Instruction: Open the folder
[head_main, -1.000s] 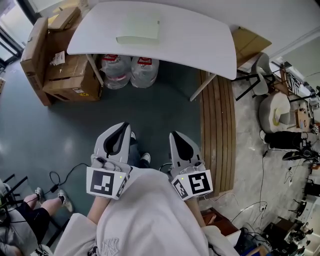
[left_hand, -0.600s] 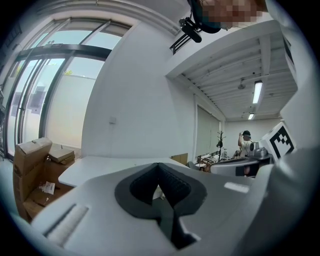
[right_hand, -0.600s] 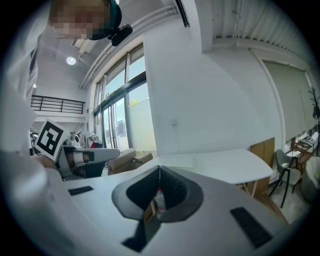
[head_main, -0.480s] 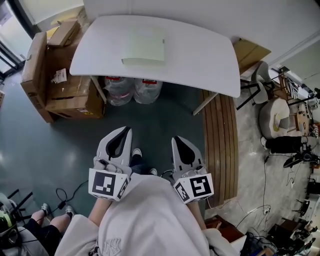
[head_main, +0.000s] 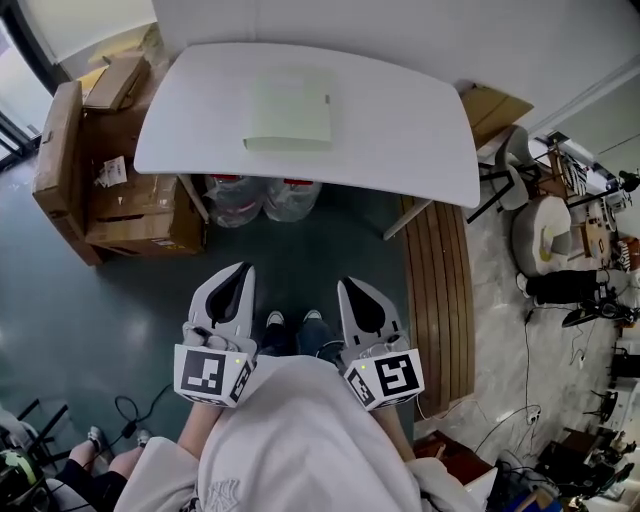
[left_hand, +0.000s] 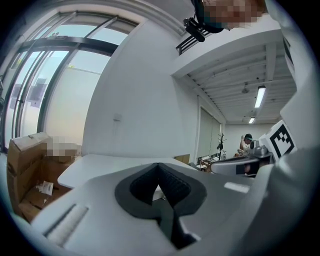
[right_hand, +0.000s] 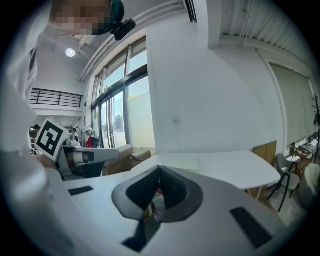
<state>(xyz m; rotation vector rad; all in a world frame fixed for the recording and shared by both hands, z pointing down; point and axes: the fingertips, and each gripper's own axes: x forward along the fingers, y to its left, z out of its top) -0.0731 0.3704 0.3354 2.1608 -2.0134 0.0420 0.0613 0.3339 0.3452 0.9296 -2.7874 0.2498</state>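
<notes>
Pale green flat paper folder (head_main: 289, 108) | closed, lying on rounded white desk (head_main: 420, 130), well apart from both tongs | left tongs (head_main: 240, 272) clenched, empty | right tongs (head_main: 348, 288) clenched, empty | risk: thin cover hard to pinch, likely to slide across smooth desk if pushed

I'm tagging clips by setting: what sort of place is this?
Probably an office or lab workroom rather than a home: a plain white table with a pale green folder on it, stacked cardboard boxes beside it, and big water bottles stored underneath.
</notes>
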